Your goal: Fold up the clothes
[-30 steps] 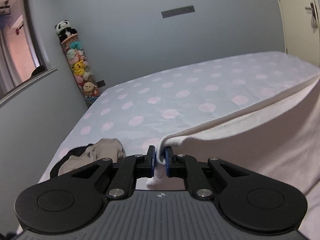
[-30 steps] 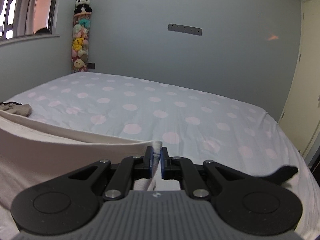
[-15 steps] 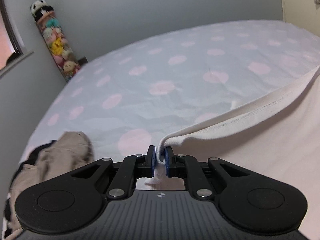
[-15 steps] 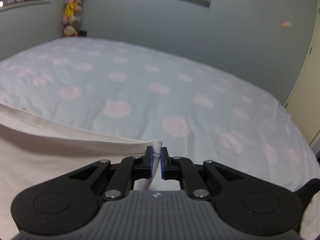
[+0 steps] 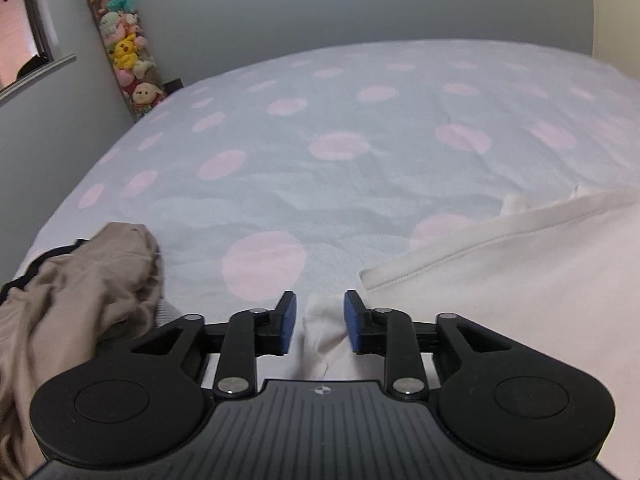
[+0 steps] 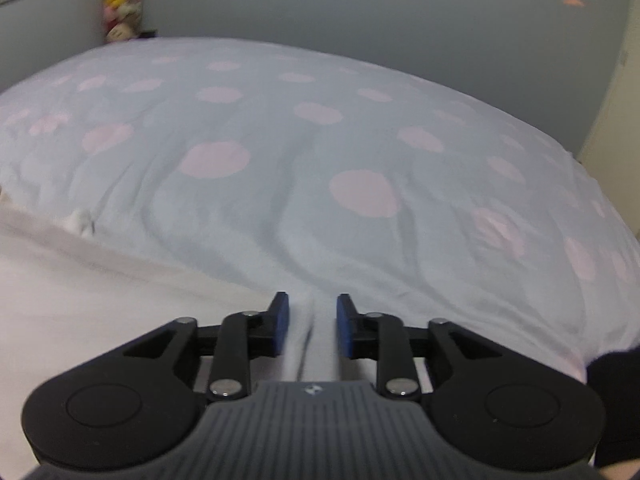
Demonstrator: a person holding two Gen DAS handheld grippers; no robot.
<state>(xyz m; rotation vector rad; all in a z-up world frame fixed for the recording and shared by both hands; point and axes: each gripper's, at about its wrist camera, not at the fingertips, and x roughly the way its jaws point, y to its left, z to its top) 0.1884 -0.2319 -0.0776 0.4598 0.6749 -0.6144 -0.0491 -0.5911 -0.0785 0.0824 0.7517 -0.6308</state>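
Both grippers tilt downward over the near edge of the polka-dot bed (image 5: 340, 184). The left gripper (image 5: 320, 320) is opening, a corner of the white garment (image 5: 520, 280) loose between its blue pads. The right gripper (image 6: 308, 326) is opening too, its corner unpinched. A beige garment (image 5: 76, 292) lies crumpled at near left.

On the bed (image 5: 360, 184), your garment (image 5: 520, 280) lies spread to the right of your left tongs (image 5: 319, 322), a corner of it between their opening jaws. A crumpled heap of clothes (image 5: 80, 288) sits to their left. Far behind, the stuffed-toy column (image 5: 124, 52) stands against the wall.
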